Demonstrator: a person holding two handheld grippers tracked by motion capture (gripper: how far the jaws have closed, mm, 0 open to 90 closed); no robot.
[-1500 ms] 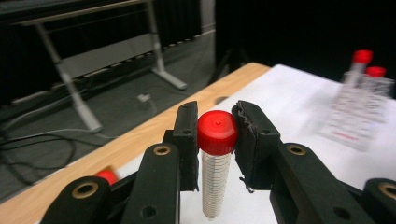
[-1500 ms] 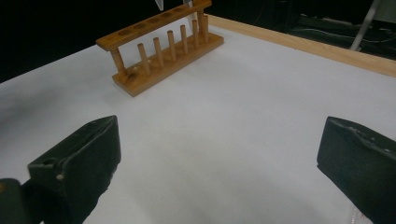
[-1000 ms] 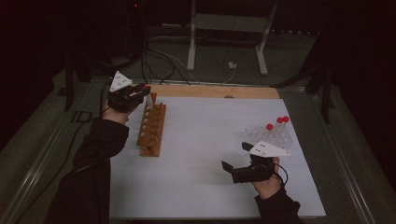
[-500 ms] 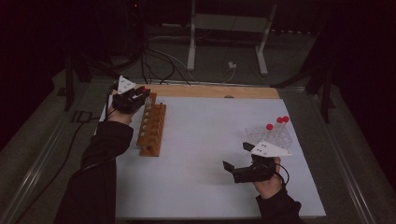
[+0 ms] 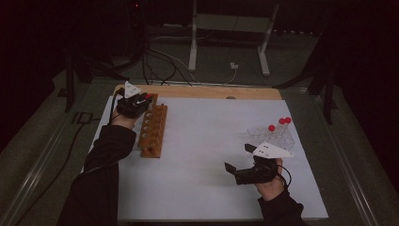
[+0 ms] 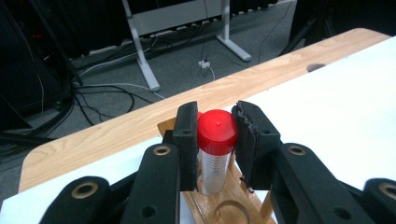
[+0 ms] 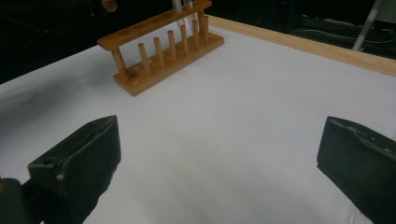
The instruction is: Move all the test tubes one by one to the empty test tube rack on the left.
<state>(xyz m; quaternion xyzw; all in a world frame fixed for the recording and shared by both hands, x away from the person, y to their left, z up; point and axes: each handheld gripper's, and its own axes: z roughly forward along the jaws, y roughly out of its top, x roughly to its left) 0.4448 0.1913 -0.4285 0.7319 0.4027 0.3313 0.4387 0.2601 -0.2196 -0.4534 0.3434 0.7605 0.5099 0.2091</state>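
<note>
Wooden rack (image 5: 154, 130) lies on the white mat (image 5: 207, 155) at the table's left side, long axis running away from the person. High view: left gripper (image 5: 141, 101) sits at the rack's far end, with a spot of red at its tip. Left sleeve (image 5: 101, 174) comes up along the mat's left edge. Right gripper (image 5: 237, 165) rests low over the mat at the near right, well apart from the rack, pointing left. Just beyond it stands a clear rack (image 5: 275, 136) with three red-capped tubes (image 5: 278, 123) upright in it. A wooden strip (image 5: 211, 92) borders the mat's far edge; cables and a metal stand are on the dark floor beyond.

Left gripper view: both black jaws are closed on a tube (image 6: 215, 156) with a red cap (image 6: 216, 132), pads pressing the cap from either side. Tube is upright, clear body with fine graduations, lower part going down into the wooden rack (image 6: 229, 210) at its end hole. Whether the bottom is seated, cannot tell. Mat (image 6: 336, 107) to the right, wooden strip (image 6: 140, 121) behind.

Right gripper view: jaws stand wide apart, one at each lower corner, nothing between them but bare mat (image 7: 233, 130). Wooden rack (image 7: 163, 51) seen side-on at upper left, row of pegs along its base, holed top bar. A clear tube (image 7: 180, 7) stands at its far end. Wooden strip (image 7: 303, 44) at upper right.
</note>
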